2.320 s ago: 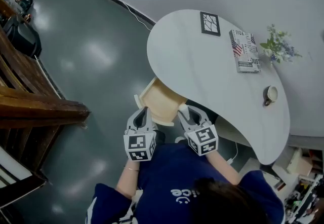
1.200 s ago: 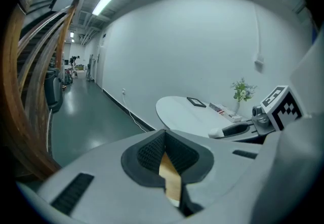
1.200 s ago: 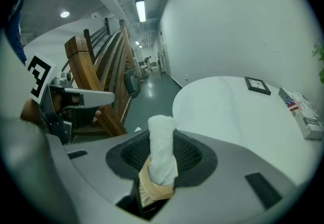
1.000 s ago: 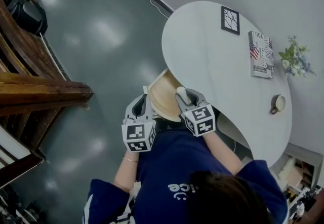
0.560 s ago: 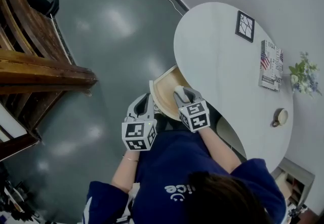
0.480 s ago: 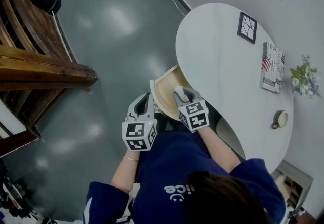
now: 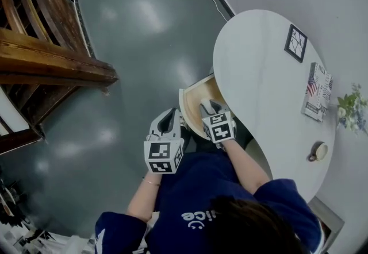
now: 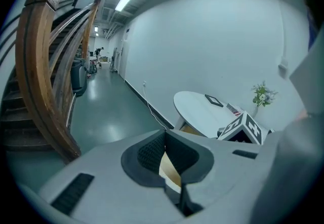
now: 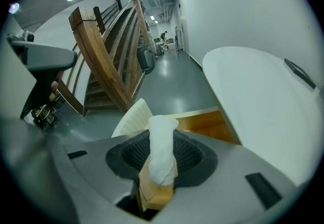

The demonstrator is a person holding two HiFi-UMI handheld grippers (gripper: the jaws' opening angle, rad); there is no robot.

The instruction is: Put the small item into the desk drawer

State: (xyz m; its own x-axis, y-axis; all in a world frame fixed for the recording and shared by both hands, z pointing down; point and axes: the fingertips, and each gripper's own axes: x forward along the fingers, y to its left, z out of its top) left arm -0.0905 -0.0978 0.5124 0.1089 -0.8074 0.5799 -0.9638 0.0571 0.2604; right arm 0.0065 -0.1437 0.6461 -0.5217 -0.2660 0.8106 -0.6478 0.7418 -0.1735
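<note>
A light wooden drawer (image 7: pixel 186 104) stands pulled out from under the white oval desk (image 7: pixel 261 74). My right gripper (image 7: pixel 208 107) hangs over the drawer's inside, pointing steeply down, shut on a small white roll-shaped item (image 9: pixel 161 154). The item sticks up between the dark pads (image 9: pixel 190 154), with the drawer's wood (image 9: pixel 205 121) and its pale front (image 9: pixel 132 119) right behind it. My left gripper (image 7: pixel 168 123) is held to the left of the drawer front, over the floor. Its jaws (image 8: pixel 163 142) meet at the tips and hold nothing.
A dark wooden staircase (image 7: pixel 52 63) fills the left over the grey floor. On the desk's far side lie a framed picture (image 7: pixel 297 43), a book (image 7: pixel 318 92), flowers (image 7: pixel 352 112) and a cup (image 7: pixel 319 151). My body is close behind the drawer.
My right gripper has sunk lower with the white item, down toward the open drawer. The left gripper has barely shifted. The head view has swung, so the desk sits further right.
</note>
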